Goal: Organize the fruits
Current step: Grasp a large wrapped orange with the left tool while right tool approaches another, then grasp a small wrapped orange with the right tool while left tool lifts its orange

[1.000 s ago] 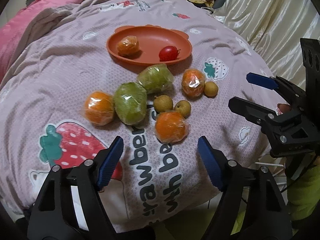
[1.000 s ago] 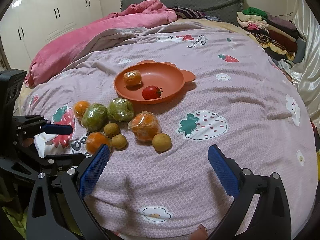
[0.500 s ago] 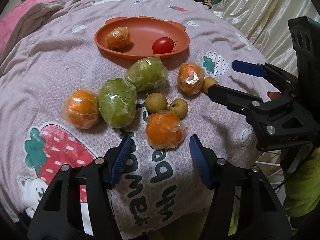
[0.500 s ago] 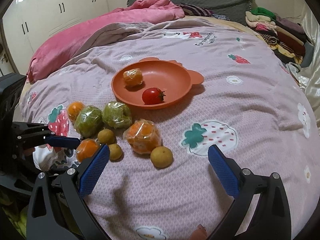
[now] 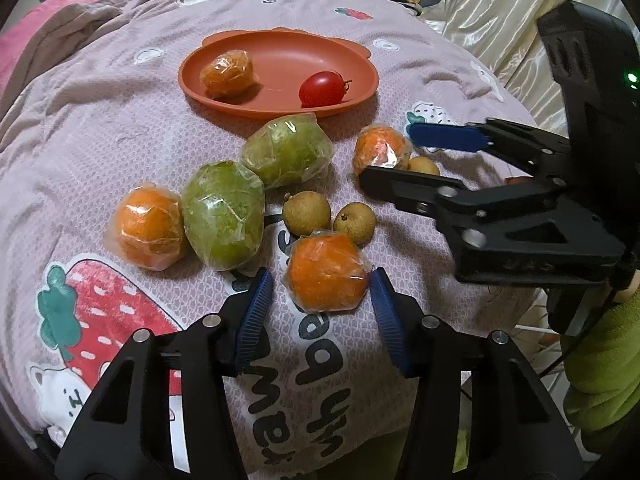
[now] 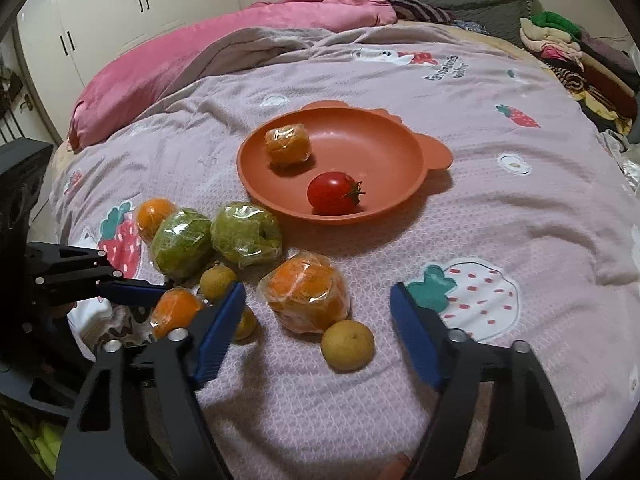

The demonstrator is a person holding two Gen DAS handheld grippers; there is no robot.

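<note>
An orange plate [image 5: 288, 60] on the strawberry-print bedspread holds a wrapped orange [image 5: 227, 73] and a red tomato [image 5: 322, 89]. Several wrapped fruits lie in front of it. My left gripper [image 5: 320, 312] is closing around the nearest wrapped orange [image 5: 326, 272]. Its right pad is at the wrap and a gap remains on the left. My right gripper [image 6: 318, 332] is closing too, with another wrapped orange [image 6: 306, 296] and a small yellow fruit [image 6: 348, 344] between its fingers, untouched. Two green wrapped fruits [image 5: 224, 216] and two brown longans [image 5: 306, 212] lie between the grippers.
One more wrapped orange [image 5: 148, 228] lies at the far left of the pile. A pink blanket [image 6: 224, 52] is heaped at the head of the bed. Folded clothes [image 6: 568, 48] are stacked at the back right, and a shiny curtain [image 5: 500, 20] hangs beside the bed.
Both grippers have come in closer and lower over the fruit pile. The left jaws have narrowed around the near orange. The right jaws have narrowed from wide open.
</note>
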